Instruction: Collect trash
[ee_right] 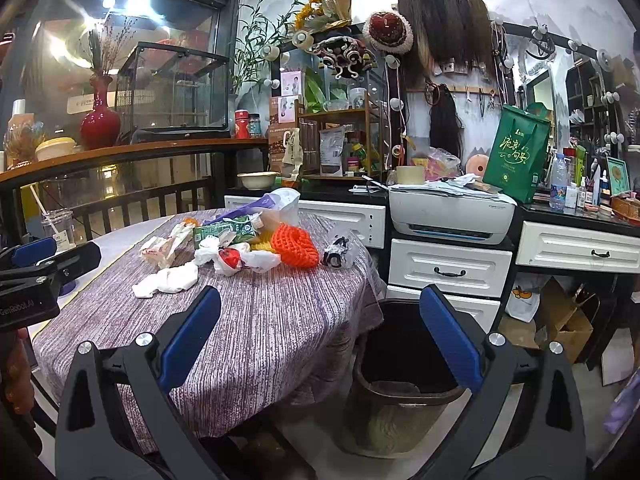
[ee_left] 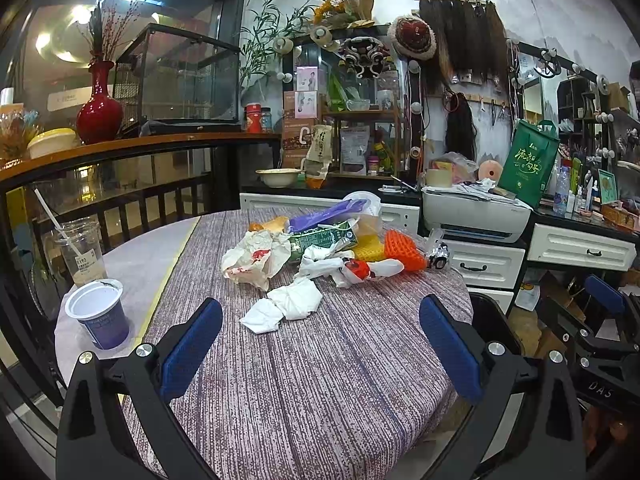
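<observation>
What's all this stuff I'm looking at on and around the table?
Tissue: one, white, nearest the jaws on the table.
Wrapper: one, white and red, table middle.
Carton: one, green, in the pile.
Net: one, orange, pile's right end.
Yogurt cup: one, purple, table's left edge.
Drink cup: one, clear, behind the yogurt cup.
Bin: one, black, floor right of table.
Printer: one, white, on the drawers.
Left gripper: open.
Right gripper: open.

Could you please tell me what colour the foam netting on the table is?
The foam netting is bright orange, clearest in the right wrist view.
</observation>
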A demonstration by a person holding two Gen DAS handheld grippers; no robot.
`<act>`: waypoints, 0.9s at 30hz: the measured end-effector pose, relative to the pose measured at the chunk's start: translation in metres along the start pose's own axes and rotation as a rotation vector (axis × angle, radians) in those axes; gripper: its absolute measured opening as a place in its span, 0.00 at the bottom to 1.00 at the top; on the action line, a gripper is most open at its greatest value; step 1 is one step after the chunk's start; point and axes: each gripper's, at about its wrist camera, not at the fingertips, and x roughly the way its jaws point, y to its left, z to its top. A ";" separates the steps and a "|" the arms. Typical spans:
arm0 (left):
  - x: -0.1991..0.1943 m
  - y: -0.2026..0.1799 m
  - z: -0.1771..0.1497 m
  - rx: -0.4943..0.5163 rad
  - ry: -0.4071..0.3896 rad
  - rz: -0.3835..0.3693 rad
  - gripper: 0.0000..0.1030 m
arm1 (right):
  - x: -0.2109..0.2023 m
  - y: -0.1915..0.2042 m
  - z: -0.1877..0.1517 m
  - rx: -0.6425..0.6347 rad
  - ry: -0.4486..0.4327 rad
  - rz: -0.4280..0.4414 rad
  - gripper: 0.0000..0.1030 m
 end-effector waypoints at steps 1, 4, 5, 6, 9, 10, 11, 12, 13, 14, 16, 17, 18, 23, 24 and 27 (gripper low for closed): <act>0.000 0.000 0.000 0.000 -0.001 -0.001 0.95 | 0.000 -0.001 0.000 0.001 0.000 0.001 0.95; 0.000 0.000 -0.001 0.003 -0.002 0.000 0.95 | 0.000 -0.001 0.000 0.002 0.000 0.001 0.95; 0.000 0.000 0.000 0.002 -0.001 -0.001 0.95 | 0.001 0.000 0.000 0.004 -0.001 0.001 0.95; 0.000 -0.001 0.000 0.003 0.000 -0.001 0.95 | 0.001 -0.001 0.000 0.004 0.000 0.002 0.95; 0.000 -0.001 -0.001 0.002 0.000 0.000 0.95 | 0.000 -0.001 0.000 0.001 0.003 0.001 0.95; 0.000 -0.001 -0.001 0.001 0.001 -0.002 0.95 | 0.000 -0.001 0.001 0.001 0.003 0.001 0.95; 0.000 -0.001 0.000 0.003 0.001 -0.001 0.95 | 0.000 -0.001 0.000 0.001 0.003 0.001 0.95; 0.000 -0.001 -0.001 0.003 0.001 -0.002 0.95 | 0.000 -0.001 0.000 0.001 0.003 0.001 0.95; 0.001 -0.001 -0.001 0.004 0.001 0.000 0.95 | 0.001 -0.001 0.000 0.001 0.003 0.002 0.95; 0.001 -0.001 -0.001 0.004 0.001 0.001 0.95 | 0.001 -0.001 0.000 0.002 0.004 0.003 0.95; 0.001 -0.001 -0.001 0.003 0.001 -0.001 0.95 | 0.001 -0.001 0.000 0.002 0.004 0.003 0.95; 0.001 -0.002 -0.001 0.002 0.000 -0.001 0.95 | 0.000 0.000 0.000 0.001 0.004 0.002 0.95; 0.001 -0.002 -0.001 0.004 0.000 0.000 0.95 | 0.000 0.000 0.000 0.000 0.004 0.002 0.95; 0.001 -0.002 -0.001 0.002 0.004 -0.001 0.95 | 0.001 0.000 -0.002 0.005 0.005 0.003 0.95; 0.002 -0.002 -0.002 0.002 0.006 -0.001 0.95 | 0.001 0.000 -0.002 0.006 0.005 0.003 0.95; 0.003 -0.003 -0.004 -0.001 0.010 -0.002 0.95 | 0.001 0.000 -0.001 0.008 0.005 0.003 0.95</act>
